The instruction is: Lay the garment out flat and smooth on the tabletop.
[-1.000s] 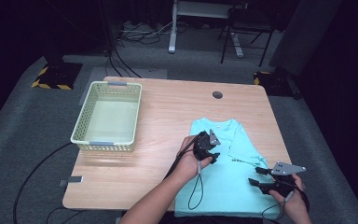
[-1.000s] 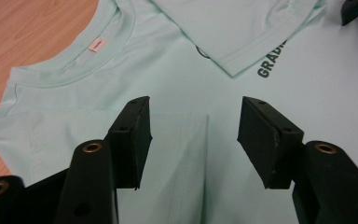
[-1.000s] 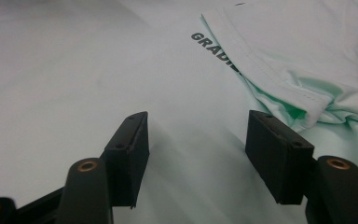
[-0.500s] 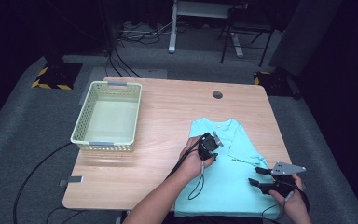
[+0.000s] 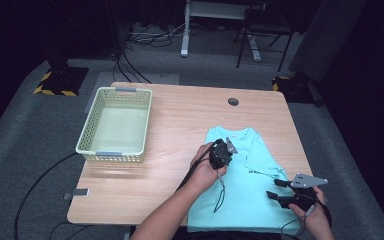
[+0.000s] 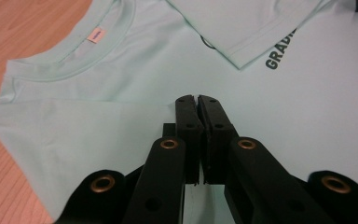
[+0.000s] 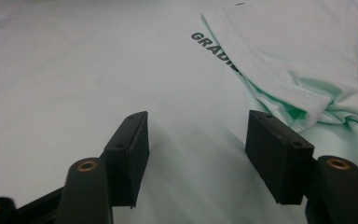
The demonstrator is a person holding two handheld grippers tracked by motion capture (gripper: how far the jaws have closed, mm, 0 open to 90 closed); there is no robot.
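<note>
Dark letters "GRADI", cut off by a folded sleeve, on mint T-shirt (image 7: 121,60)

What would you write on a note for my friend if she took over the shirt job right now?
Left hand-held gripper: jaws pressed together over the pale mint cotton T-shirt, near its left sleeve; whether fabric is pinched between them cannot be told.
Right hand-held gripper: jaws open, low over the shirt's right side, holding nothing.
The shirt lies flat at the near right of the light wooden table, with the right sleeve already folded in over the chest print.
The pale green plastic basket sits at the left with nothing in it.
Left to do, probably: fold the rest, then move the shirt to the basket.
</note>
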